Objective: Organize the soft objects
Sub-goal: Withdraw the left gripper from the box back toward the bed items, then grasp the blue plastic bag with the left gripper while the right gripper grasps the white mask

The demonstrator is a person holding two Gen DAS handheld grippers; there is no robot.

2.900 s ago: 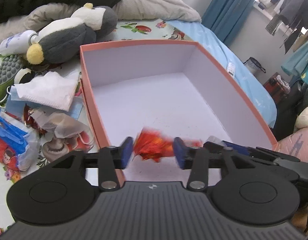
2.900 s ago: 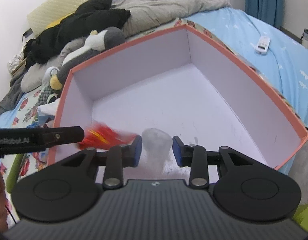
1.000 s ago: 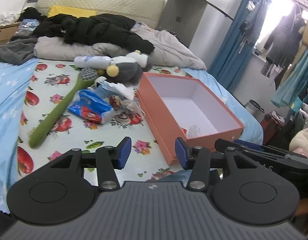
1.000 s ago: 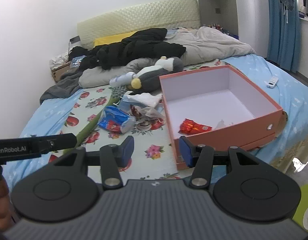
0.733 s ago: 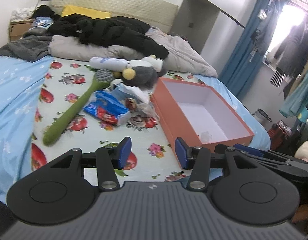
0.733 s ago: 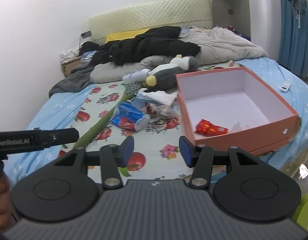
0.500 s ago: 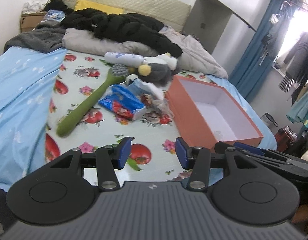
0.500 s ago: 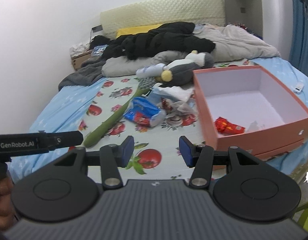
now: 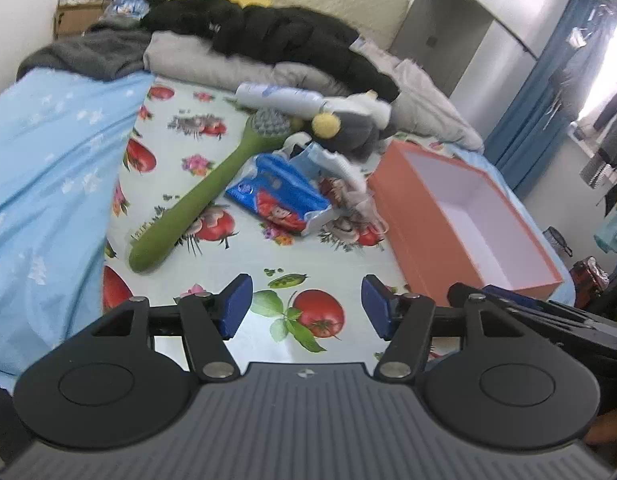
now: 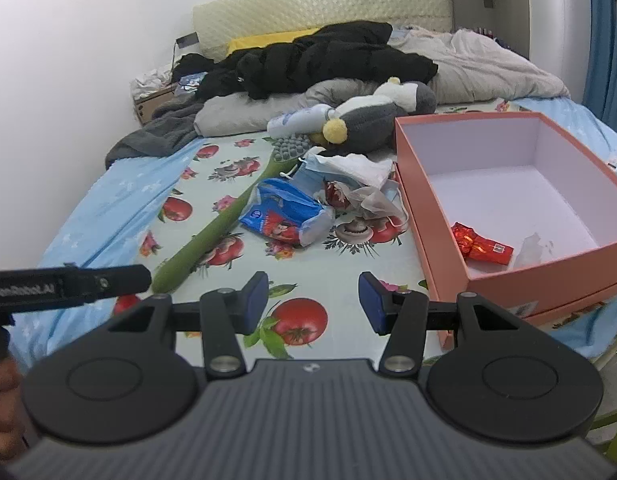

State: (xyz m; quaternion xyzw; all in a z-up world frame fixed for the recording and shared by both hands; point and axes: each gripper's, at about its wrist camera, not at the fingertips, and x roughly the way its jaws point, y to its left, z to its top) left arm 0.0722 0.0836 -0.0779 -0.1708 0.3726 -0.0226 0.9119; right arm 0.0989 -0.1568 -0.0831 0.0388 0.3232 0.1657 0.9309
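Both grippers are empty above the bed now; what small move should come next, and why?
Probably the left gripper, empty with jaws opening, should go forward to the blue tissue pack, the nearest soft item of the pile beside the orange box. The box holds only a red wrapper and a clear scrap. The right gripper is open too.

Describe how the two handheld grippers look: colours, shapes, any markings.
Both match: the left gripper and right gripper each have a ribbed dark grey body, two round black discs, black linkage arms with silver pivot pins and blue finger pads. A small logo sits at the body's front edge. In the right view, the left gripper's side bears white lettering, too blurred to read surely.
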